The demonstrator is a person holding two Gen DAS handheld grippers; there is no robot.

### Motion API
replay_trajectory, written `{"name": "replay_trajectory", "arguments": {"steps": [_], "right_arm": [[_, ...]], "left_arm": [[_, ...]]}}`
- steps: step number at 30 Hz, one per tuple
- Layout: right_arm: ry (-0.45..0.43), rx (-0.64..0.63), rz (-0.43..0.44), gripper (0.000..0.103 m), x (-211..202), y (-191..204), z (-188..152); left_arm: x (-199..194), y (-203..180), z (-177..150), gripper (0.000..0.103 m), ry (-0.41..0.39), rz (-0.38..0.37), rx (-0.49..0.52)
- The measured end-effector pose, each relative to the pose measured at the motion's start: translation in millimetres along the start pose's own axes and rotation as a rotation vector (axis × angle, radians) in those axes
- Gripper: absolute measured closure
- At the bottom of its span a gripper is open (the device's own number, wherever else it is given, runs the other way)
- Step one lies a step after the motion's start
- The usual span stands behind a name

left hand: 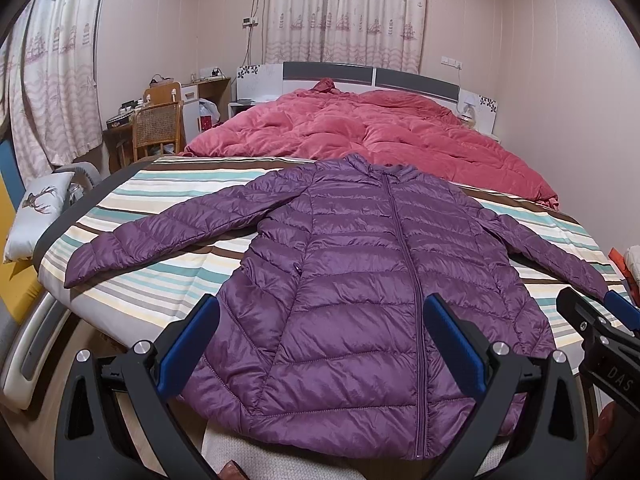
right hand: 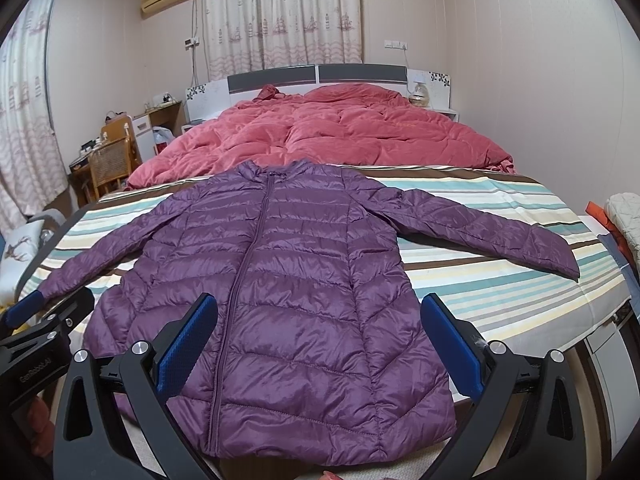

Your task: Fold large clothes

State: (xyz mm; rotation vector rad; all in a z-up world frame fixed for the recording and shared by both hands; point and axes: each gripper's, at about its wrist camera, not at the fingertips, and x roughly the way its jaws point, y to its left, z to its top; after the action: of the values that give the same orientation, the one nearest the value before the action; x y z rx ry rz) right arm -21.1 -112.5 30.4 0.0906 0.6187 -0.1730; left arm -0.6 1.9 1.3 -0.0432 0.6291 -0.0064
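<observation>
A purple quilted down jacket (left hand: 360, 264) lies flat, zipped, front up, on the striped bed sheet (left hand: 160, 276), both sleeves spread out to the sides. It also shows in the right wrist view (right hand: 288, 280). My left gripper (left hand: 320, 320) is open and empty, held above the jacket's lower hem. My right gripper (right hand: 320, 320) is open and empty, also above the lower hem. The right gripper shows at the right edge of the left wrist view (left hand: 600, 312). The left gripper shows at the left edge of the right wrist view (right hand: 44, 312).
A crumpled red quilt (left hand: 380, 128) covers the far half of the bed up to the headboard (left hand: 360, 72). A wicker chair (left hand: 158, 128) and a desk stand at the far left. A deer-print pillow (left hand: 36, 212) lies off the bed's left side.
</observation>
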Motion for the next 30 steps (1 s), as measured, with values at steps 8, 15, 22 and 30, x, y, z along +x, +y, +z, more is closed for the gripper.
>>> {"name": "replay_trajectory", "arguments": {"steps": [8, 15, 22, 30], "right_arm": [[0.001, 0.003, 0.001, 0.003, 1.9, -0.7, 0.1], [0.007, -0.002, 0.002, 0.003, 4.0, -0.5, -3.1], [0.012, 0.001, -0.002, 0.003, 4.5, 0.1, -3.7], [0.016, 0.002, -0.003, 0.003, 5.6, -0.3, -4.1]], "left_arm": [[1.0, -1.2, -0.9, 0.002, -0.005, 0.000, -0.005], [3.0, -1.1, -4.6, 0.002, -0.002, -0.002, -0.008], [3.4, -1.2, -5.1, 0.002, 0.000, -0.001, -0.011], [4.4, -0.2, -5.2, 0.002, 0.002, -0.003, -0.011]]}}
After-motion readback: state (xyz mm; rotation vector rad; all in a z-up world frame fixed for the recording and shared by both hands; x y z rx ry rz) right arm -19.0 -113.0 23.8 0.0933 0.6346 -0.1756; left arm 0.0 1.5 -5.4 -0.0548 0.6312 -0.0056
